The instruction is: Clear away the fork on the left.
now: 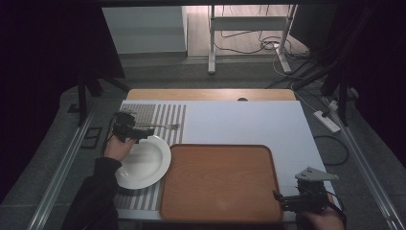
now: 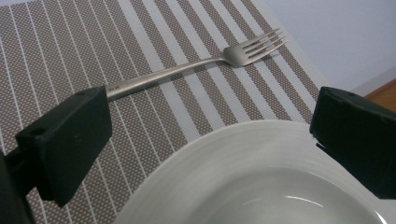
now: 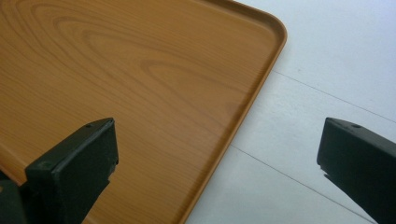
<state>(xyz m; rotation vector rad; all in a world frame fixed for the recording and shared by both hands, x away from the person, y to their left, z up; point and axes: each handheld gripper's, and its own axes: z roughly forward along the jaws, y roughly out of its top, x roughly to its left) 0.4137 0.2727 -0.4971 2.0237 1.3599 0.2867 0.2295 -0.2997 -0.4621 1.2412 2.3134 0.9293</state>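
This looked like a lab set up for recording: dark curtains closed in the bench, loose cables and a power strip lay on the grey floor, and metal rails flanked it.

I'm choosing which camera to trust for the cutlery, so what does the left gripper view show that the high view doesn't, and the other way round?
The left gripper view alone gives the fork's four separate tines, the fine weave of the striped placemat, and the left gripper with its jaws wide apart above the white plate's rim. The high view alone takes in the wooden tray, the right gripper at the tray's near right corner, and the floor with cables beyond the table. Both share fork, plate and placemat.
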